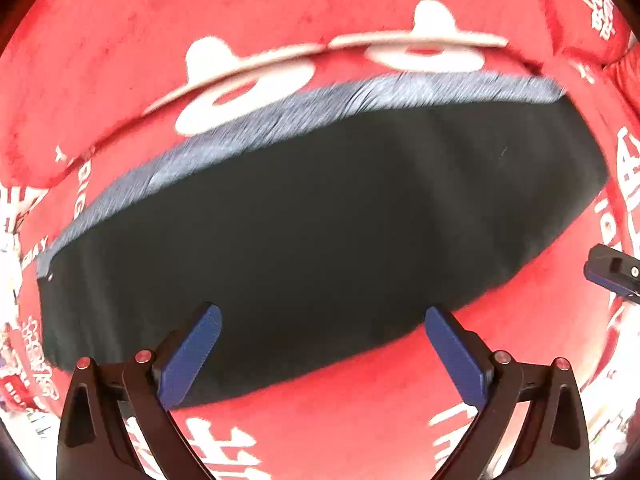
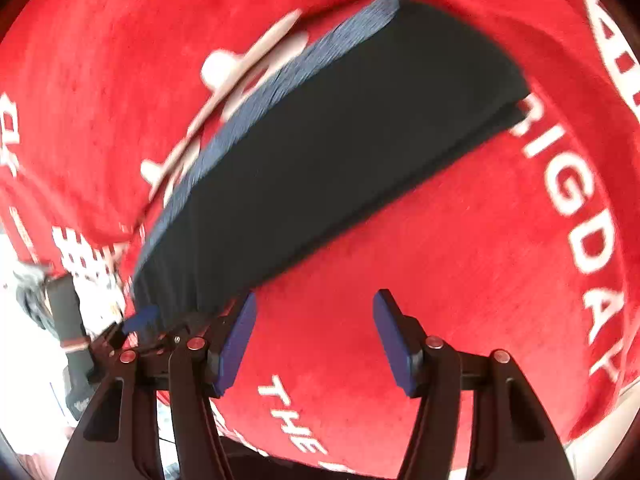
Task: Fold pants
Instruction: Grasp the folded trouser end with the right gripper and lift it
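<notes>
Right now we see the dark pants (image 1: 320, 220) lying folded into a long flat slab on a red cloth with white lettering (image 1: 360, 412). In the left wrist view the slab fills the middle of the frame, running from about 8 o'clock to 2 o'clock, and a gray-blue ribbed waistband (image 1: 280, 120) edges its far side toward 12 o'clock. Our left gripper (image 1: 323, 354) has its two blue fingers (image 1: 190, 356) spread wide apart, holding nothing; the tip at 7 o'clock sits over the near edge of the pants, while the tip at 5 o'clock sits right at the line between dark fabric and red cloth. We cannot tell whether either tip touches the fabric. At 3 o'clock in that view, part of our right gripper (image 1: 614, 270) pokes in over the red cloth just beside the end of the pants.

In the right wrist view the pants (image 2: 320, 152) stretch from 8 o'clock up to 1 o'clock, the waistband (image 2: 280, 92) along their 10 o'clock side. Our right gripper (image 2: 314, 338) also has its fingers (image 2: 236, 344) spread, empty, over the red cloth (image 2: 460, 240), with the near tip just beside the pants' lower edge. Our left gripper (image 2: 136, 320) shows at 8 o'clock by the near end of the pants. Both views are motion-blurred.
</notes>
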Motion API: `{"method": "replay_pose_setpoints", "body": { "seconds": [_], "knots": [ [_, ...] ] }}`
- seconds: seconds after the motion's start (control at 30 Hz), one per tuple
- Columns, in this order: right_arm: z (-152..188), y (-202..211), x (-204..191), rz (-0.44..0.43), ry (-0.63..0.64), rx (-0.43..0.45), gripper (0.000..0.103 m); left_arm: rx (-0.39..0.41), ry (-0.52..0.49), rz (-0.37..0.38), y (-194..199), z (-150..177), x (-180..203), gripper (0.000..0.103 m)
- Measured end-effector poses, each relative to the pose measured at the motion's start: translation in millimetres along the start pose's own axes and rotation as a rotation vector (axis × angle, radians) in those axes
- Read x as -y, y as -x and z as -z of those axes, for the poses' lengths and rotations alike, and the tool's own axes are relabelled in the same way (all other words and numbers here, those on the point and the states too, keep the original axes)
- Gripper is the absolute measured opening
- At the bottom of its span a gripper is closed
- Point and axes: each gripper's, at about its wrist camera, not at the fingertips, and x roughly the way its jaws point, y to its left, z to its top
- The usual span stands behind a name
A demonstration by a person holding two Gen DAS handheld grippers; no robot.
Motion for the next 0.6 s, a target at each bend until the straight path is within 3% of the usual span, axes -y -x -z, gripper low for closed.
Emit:
{"method": "replay_pose_setpoints", "body": {
  "seconds": [0.2,0.23,0.3,0.33,0.43,0.53,0.6],
  "knots": [
    [-29.7,16.6,56.7,-0.055,-0.246,0.134,0.064,0.032,0.018,0.02,-3.6,-31.8,24.7,0.103],
    [-34.2,16.6,63.6,-0.075,-0.275,0.146,0.058,0.028,0.019,0.02,-6.6,-35.2,26.8,0.103],
    [-44.6,15.2,75.5,-0.123,-0.318,0.149,0.014,0.018,0.025,0.021,-10.7,-38.9,32.2,0.103],
    [-47.9,16.0,76.1,-0.127,-0.323,0.148,0.006,0.018,0.025,0.019,-12.0,-41.1,33.2,0.103],
    [-49.1,20.3,76.2,-0.116,-0.283,0.155,0.006,0.013,0.02,0.008,-18.3,-40.4,38.6,0.103],
    [-37.8,18.7,81.5,-0.118,-0.3,0.141,0.015,-0.007,0.041,0.018,-25.9,-37.2,39.2,0.103],
    [-30.8,17.3,84.6,-0.129,-0.306,0.119,0.042,-0.008,0.047,0.024,-25.9,-37.1,38.6,0.103]
  ]
}}
